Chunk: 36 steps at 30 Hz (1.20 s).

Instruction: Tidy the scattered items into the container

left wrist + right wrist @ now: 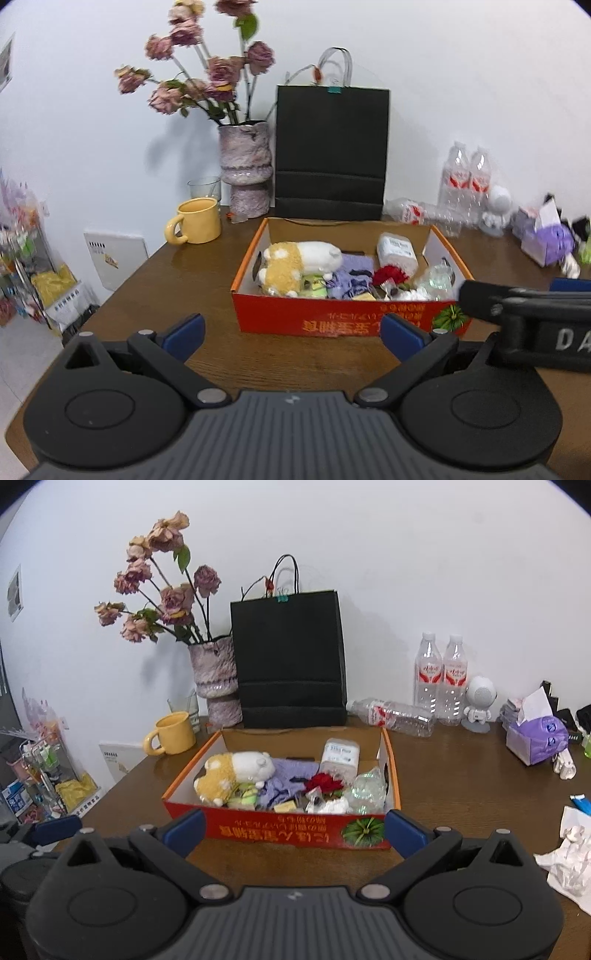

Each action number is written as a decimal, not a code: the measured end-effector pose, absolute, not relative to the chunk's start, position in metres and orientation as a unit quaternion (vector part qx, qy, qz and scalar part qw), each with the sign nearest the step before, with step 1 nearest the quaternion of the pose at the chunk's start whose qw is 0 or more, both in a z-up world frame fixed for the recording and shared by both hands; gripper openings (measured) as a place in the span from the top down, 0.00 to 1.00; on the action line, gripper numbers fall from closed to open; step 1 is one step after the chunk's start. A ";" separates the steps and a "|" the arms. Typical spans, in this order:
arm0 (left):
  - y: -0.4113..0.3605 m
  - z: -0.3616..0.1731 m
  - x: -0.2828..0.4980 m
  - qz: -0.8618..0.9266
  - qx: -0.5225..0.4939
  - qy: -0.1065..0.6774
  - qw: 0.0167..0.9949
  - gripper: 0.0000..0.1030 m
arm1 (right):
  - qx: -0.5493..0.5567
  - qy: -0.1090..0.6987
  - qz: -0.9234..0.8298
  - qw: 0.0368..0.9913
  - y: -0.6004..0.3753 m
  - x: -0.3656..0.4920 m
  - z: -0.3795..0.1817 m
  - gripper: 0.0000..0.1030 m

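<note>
While both grippers hang spread and empty above the near edge of the table (461, 797), the scene reads as follows, left to right.

Left gripper (293, 334): jaws wide apart, nothing between them; aimed at the box front wall.

Box (280, 829): red cardboard container, open top, mid-table, long axis running left to right across both views.

Box contents: plush toy (234, 775) at the left end, purple cloth (291, 781) in the middle, red flower (325, 782) and white jar (340, 757) toward the right end.

Right gripper (293, 829): jaws wide apart, holding nothing; also facing the box front wall.

Crumpled white paper (569, 860): loose on the table near its near-right edge, well apart from the box, to the right of the right gripper.

Key relation: the paper appears to be the remaining loose item; it lies right of the box, so the right gripper is the nearer.

Next move (judgement): swing the right gripper rightward and down onto the paper, then carry it left over the box rim.

Not task items (judgement): yellow mug (171, 734), vase (216, 681), black bag (290, 661), bottles (439, 681), tissue pack (535, 740), all along the far edge.
</note>
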<state>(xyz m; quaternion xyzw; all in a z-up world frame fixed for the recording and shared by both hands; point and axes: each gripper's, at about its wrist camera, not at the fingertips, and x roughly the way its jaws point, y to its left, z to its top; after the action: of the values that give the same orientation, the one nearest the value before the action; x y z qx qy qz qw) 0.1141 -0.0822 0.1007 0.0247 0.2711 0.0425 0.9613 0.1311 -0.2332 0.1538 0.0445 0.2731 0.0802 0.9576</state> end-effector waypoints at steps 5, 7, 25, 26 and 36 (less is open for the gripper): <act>-0.087 0.098 0.116 0.050 0.030 0.277 0.959 0.00 | 0.045 0.283 0.084 0.954 -0.233 0.128 0.152 0.00; -0.084 0.097 0.116 0.056 0.025 0.280 0.958 0.00 | 0.046 0.284 0.082 0.954 -0.235 0.129 0.152 0.00; -0.065 0.095 0.118 0.081 0.001 0.293 0.953 0.00 | 0.052 0.299 0.065 0.951 -0.242 0.135 0.149 0.00; -0.065 0.094 0.118 0.081 0.000 0.293 0.953 0.00 | 0.052 0.300 0.066 0.950 -0.241 0.135 0.149 0.00; -0.066 0.093 0.119 0.074 -0.002 0.297 0.952 0.00 | 0.049 0.303 0.068 0.949 -0.241 0.135 0.148 0.00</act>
<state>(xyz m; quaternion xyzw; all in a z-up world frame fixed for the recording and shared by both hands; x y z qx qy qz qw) 0.1195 -0.0659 0.0927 -0.0022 0.2974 0.0737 0.9519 0.1353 -0.2407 0.1478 0.0488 0.3034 0.0676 0.9492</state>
